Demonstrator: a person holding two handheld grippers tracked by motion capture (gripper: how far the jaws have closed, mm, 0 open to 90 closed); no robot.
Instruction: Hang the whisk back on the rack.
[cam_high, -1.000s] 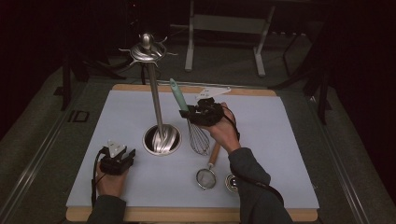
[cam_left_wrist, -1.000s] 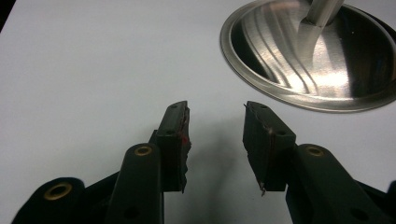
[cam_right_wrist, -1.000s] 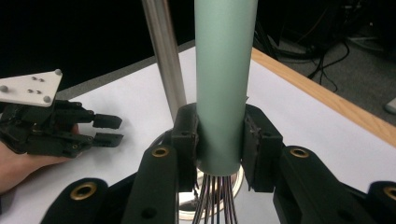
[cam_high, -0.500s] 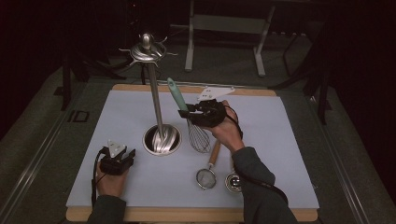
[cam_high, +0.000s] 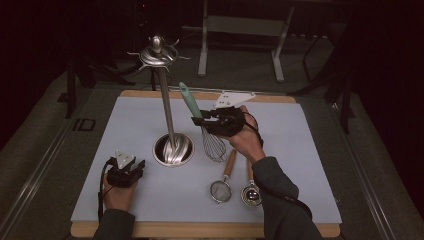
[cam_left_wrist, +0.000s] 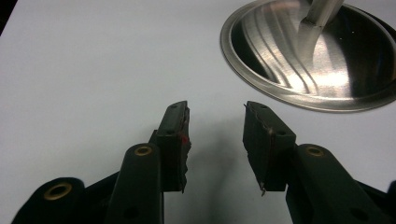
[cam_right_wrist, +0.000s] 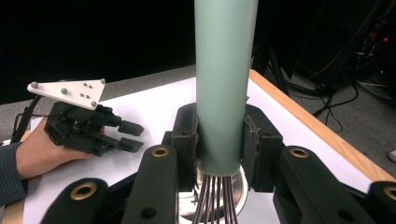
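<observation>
Table edge (cam_high: 200, 231), wooden, nearest the person, carrying a pale mat (cam_high: 300, 150) across its top.
Left gripper (cam_high: 134, 167), near left on the mat, resting low; jaws apart with bare mat between them, as the left gripper view confirms (cam_left_wrist: 215, 128).
Strainer (cam_high: 220, 190) with wooden handle, lying near centre on the mat; a round metal scoop (cam_high: 251, 195) just to its right, beside the person's right sleeve.
Steel stand (cam_high: 172, 149), round base left of centre, thin pole rising to a hooked crown at the top.
Right gripper (cam_high: 199, 120), right of the pole and raised off the mat; jaws clamped on the whisk's green handle (cam_right_wrist: 224, 93).
Whisk (cam_high: 214, 142), held tilted, wire end down just above the mat, handle leaning up and left toward the pole.
</observation>
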